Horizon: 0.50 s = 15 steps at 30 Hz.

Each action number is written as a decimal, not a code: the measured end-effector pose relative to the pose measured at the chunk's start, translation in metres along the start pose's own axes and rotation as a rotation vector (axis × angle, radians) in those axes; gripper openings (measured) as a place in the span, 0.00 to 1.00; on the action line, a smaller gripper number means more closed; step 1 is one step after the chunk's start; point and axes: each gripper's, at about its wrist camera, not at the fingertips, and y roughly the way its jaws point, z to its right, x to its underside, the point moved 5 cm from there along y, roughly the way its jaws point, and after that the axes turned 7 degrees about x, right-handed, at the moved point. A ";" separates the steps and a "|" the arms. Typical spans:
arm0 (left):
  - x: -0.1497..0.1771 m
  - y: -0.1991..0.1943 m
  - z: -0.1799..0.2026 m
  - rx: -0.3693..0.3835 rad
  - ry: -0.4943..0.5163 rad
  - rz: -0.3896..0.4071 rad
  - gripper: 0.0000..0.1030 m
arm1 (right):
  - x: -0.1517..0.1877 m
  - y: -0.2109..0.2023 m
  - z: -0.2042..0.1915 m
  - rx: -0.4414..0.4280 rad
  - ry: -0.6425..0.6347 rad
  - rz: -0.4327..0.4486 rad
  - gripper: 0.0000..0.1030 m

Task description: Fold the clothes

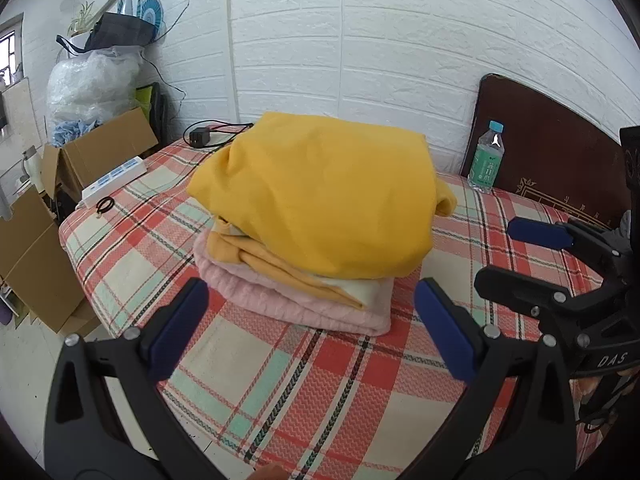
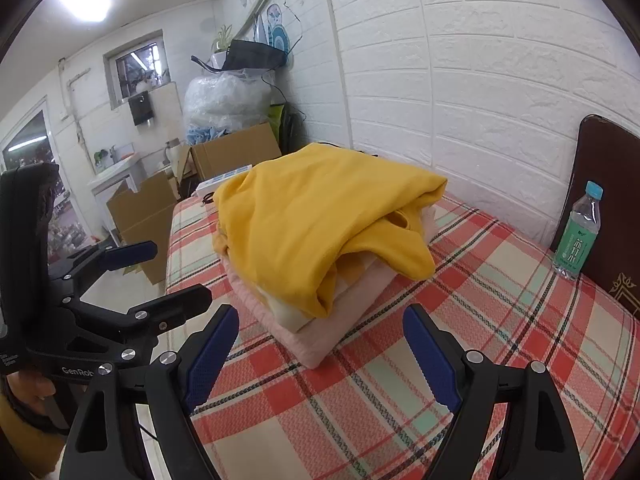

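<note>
A folded yellow garment (image 1: 320,196) (image 2: 320,216) lies on top of a stack, over a cream layer (image 1: 368,292) and a folded pink knit (image 1: 296,300) (image 2: 316,340), on the plaid bed cover (image 1: 304,392) (image 2: 460,280). My left gripper (image 1: 312,328) is open just in front of the stack, nothing between its blue pads. My right gripper (image 2: 320,356) is open too, its fingers either side of the stack's near corner without touching it. Each gripper appears in the other's view: the right gripper (image 1: 532,252) at the right edge, the left gripper (image 2: 160,276) at the left.
A water bottle (image 1: 486,158) (image 2: 578,232) stands by the dark headboard (image 1: 552,152) at the back right. A white power strip (image 1: 114,180), a hair tie (image 1: 105,204) and a black charger (image 1: 198,136) lie near the bed's far left. Cardboard boxes (image 1: 36,256) (image 2: 148,216) stand beside the bed.
</note>
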 end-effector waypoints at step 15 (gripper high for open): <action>0.000 0.003 -0.003 -0.012 -0.010 -0.010 1.00 | 0.000 -0.001 -0.001 -0.007 0.008 0.001 0.84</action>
